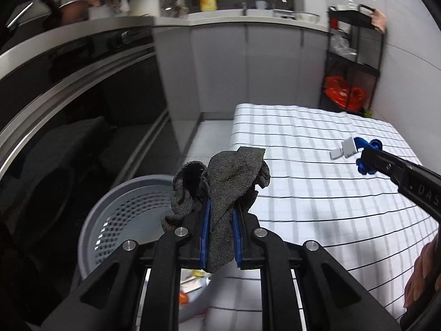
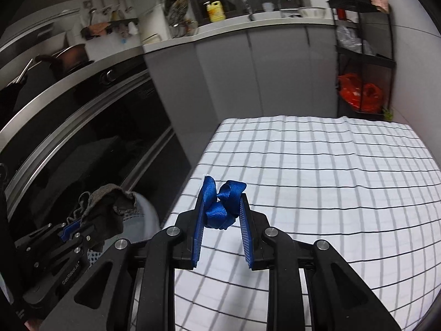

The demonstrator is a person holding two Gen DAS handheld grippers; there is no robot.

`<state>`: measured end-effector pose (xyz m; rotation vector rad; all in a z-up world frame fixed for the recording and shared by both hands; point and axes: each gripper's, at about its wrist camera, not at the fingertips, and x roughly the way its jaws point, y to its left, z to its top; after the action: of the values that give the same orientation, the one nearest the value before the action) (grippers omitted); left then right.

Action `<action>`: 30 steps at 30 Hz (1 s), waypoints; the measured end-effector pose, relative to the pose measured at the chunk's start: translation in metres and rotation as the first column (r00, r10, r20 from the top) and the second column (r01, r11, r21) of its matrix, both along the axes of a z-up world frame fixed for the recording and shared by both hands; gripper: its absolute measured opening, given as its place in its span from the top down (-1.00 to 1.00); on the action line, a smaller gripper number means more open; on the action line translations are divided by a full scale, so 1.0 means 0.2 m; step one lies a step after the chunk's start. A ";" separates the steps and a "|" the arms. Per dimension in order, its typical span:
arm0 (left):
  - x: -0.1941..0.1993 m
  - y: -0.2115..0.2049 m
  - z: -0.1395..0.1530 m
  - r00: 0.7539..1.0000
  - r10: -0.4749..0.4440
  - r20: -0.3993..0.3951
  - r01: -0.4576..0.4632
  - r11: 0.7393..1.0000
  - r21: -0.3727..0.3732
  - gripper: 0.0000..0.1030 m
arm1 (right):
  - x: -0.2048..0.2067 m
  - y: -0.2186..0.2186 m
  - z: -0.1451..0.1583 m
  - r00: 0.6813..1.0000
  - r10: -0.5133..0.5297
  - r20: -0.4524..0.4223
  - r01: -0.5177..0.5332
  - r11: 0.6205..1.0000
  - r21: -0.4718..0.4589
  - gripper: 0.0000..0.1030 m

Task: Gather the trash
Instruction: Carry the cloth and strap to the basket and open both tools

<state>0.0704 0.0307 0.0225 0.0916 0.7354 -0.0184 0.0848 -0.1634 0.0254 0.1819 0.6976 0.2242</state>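
My left gripper (image 1: 220, 207) is shut on a crumpled dark grey cloth (image 1: 226, 176) and holds it over the near edge of a grey perforated trash basket (image 1: 121, 215) on the floor left of the table. The cloth also shows in the right wrist view (image 2: 106, 207), above the basket (image 2: 143, 218). My right gripper (image 2: 223, 201) is shut on a knotted blue ribbon (image 2: 222, 204) above the checked tablecloth (image 2: 317, 179). In the left wrist view the right gripper (image 1: 366, 154) shows with the ribbon (image 1: 369, 149) and a white tag (image 1: 346, 149).
The basket holds some trash at its bottom (image 1: 193, 284). A black oven front (image 1: 69, 110) stands at the left. Grey cabinets (image 1: 248, 69) stand behind the table. A black shelf rack (image 1: 352, 63) with orange bags (image 1: 344, 93) stands at the back right.
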 end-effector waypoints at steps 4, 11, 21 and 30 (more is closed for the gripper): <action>-0.01 0.14 -0.02 0.998 0.057 0.004 -0.057 0.998 0.016 0.72 | 0.01 0.20 -0.02 0.997 0.077 -0.011 -0.077 0.997 0.004 0.55; -0.03 0.40 -0.11 0.987 0.158 -0.030 -0.158 0.987 0.004 0.72 | 0.04 0.45 -0.06 0.984 0.176 -0.031 -0.176 0.984 0.019 0.54; -0.04 0.60 -0.16 0.975 0.206 -0.076 -0.209 0.978 -0.022 0.72 | 0.07 0.74 -0.17 0.954 0.288 -0.077 -0.290 0.957 -0.011 0.54; -0.05 0.70 -0.19 0.964 0.242 -0.112 -0.250 0.967 -0.058 0.71 | 0.11 0.94 -0.28 0.929 0.348 -0.126 -0.356 0.933 -0.052 0.54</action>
<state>0.0611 0.1710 -0.0163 -0.0702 0.8455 0.1893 0.1063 0.0239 -0.0302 -0.0042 0.8507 0.5350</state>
